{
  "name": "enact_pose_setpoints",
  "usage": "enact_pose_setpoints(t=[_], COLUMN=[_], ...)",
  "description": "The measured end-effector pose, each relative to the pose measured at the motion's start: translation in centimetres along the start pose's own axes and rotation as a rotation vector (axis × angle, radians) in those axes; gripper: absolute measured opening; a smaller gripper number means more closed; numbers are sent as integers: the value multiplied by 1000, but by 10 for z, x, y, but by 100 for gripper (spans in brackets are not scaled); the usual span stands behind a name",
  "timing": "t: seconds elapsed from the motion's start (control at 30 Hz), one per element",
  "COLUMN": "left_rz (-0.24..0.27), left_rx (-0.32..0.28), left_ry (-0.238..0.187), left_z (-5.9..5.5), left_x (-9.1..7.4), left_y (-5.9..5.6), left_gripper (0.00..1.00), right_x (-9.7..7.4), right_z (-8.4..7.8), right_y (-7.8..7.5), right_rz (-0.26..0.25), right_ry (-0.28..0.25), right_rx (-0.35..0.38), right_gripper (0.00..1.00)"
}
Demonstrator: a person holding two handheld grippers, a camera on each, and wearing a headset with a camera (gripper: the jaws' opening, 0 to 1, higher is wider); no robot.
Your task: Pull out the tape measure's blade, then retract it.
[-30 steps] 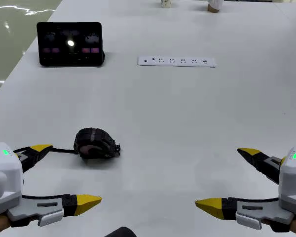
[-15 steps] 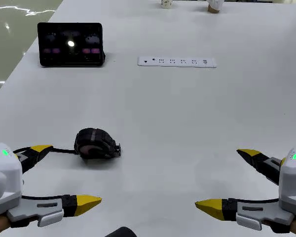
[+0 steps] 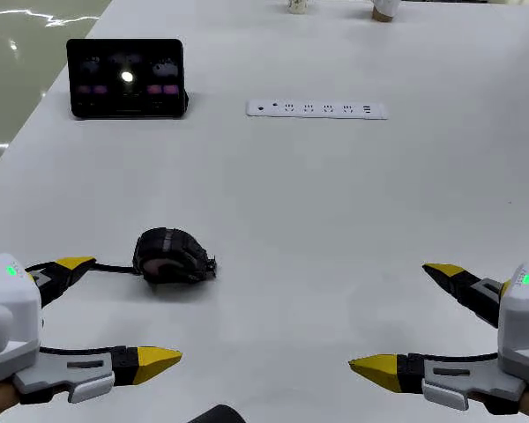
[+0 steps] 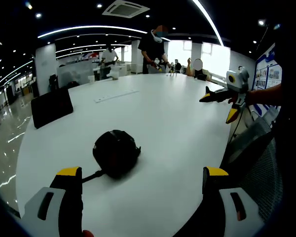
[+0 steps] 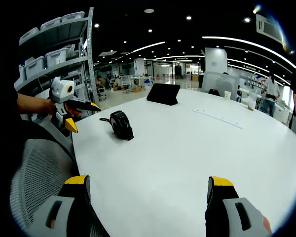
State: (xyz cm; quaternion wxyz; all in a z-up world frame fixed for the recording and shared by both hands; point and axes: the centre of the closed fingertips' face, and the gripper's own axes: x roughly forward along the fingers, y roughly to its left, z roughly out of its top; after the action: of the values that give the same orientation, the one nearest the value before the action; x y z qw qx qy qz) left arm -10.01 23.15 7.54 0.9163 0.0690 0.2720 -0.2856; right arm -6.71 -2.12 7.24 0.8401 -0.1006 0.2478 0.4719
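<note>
Black rubbery casing: the tape measure [image 3: 172,256] lies on its side on the near left part of the white table [image 3: 335,203]. Its wrist cord [image 3: 110,267] runs toward the upper tip of my left gripper [image 3: 116,310]. That gripper's jaws stand wide apart and hold nothing, just short of the case. My right gripper [image 3: 406,317] is well apart from it on the other side, jaws spread and empty too.

I cannot make out the blade hook clearly, so I risk pinching the wrong end. Clamped loosely, the rounded case may spin or skid as the blade is drawn. A snagged cord would drag it. A blade let go early could whip back. The tablet [image 3: 125,77] and power strip [image 3: 316,109] sit far off.
</note>
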Motion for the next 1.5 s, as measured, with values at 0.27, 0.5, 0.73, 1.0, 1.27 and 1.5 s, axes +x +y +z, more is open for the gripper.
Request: enact_pose_setpoints(t=[0.27,0.5,0.73,1.0,1.27,1.5], left_rz=[-5,-10,-21,-41,-61,-83], left_rx=[7,16,31,56,82,99], left_ry=[8,10,19,40,61,81], left_z=[-1,1,3,3,2,2], left_x=[2,4,8,14,18,23], left_y=[2,5,8,10,15,19], left_gripper=[99,99,99,99,99,99], right_x=[3,8,14,22,31,39], right_z=[1,4,4,3,6,7], right_y=[0,-2,-2,-3,-2,-1], right_rz=[18,32,57,88,121,154], right_ry=[1,6,19,42,51,67], right_rx=[-20,-37,-58,-103,-127,-152], right_gripper=[96,94,91,86,82,78])
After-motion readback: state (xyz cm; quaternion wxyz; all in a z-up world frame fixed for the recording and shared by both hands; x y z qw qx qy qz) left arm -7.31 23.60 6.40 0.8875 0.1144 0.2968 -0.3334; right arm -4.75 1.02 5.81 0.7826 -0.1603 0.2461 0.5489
